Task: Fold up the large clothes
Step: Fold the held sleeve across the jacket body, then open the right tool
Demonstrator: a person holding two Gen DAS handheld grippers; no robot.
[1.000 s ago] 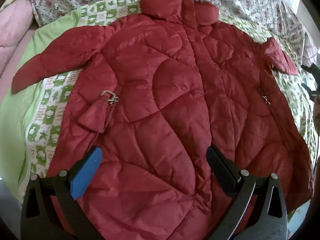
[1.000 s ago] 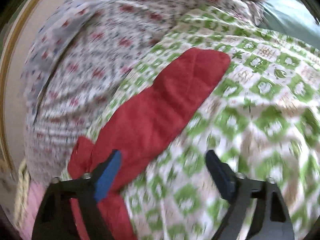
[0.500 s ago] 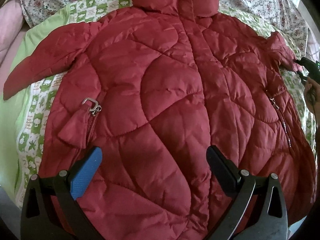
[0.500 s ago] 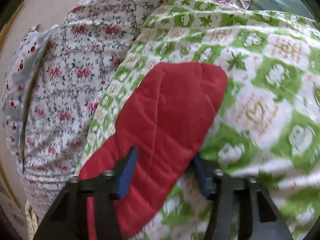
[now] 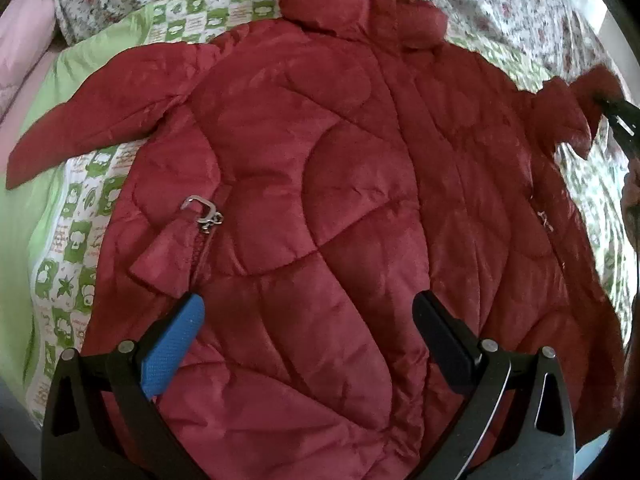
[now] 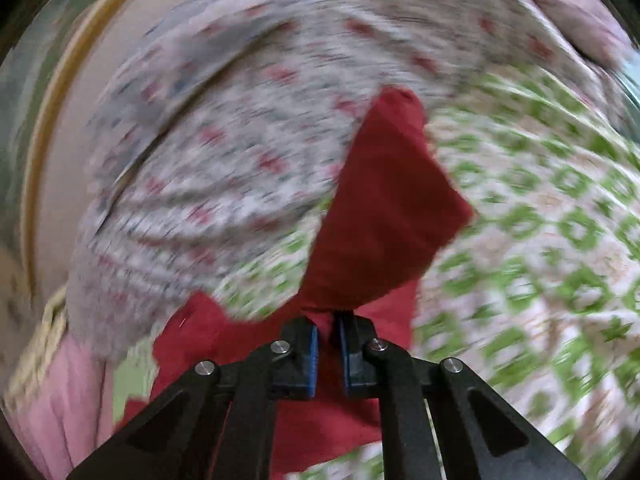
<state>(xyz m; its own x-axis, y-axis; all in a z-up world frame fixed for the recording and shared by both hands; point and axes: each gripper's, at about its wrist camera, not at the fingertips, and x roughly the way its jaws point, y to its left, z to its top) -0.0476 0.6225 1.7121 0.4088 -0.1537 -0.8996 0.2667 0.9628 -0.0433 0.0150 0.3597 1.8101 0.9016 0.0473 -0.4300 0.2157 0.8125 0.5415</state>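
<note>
A quilted red jacket (image 5: 340, 200) lies spread on the bed, collar at the far end, its left sleeve (image 5: 100, 120) stretched out to the left. My left gripper (image 5: 308, 328) hovers open over the jacket's lower part, nothing between its fingers. In the right wrist view, my right gripper (image 6: 328, 324) is shut on the jacket's right sleeve (image 6: 384, 208), whose cuff end stands lifted above the bedding. At the far right of the left wrist view, that sleeve (image 5: 576, 112) is raised, pinched by the right gripper (image 5: 612, 110).
A green and white patterned quilt (image 5: 76, 240) lies under the jacket. Floral bedding (image 5: 500, 4) is bunched at the head end, with a pink pillow (image 5: 24, 48) at far left. A wall and wooden frame edge (image 6: 52, 128) show beyond the bed.
My right gripper closed on the right sleeve's end and lifted it off the quilt. The left gripper's view shifted slightly over the jacket and stayed open.
</note>
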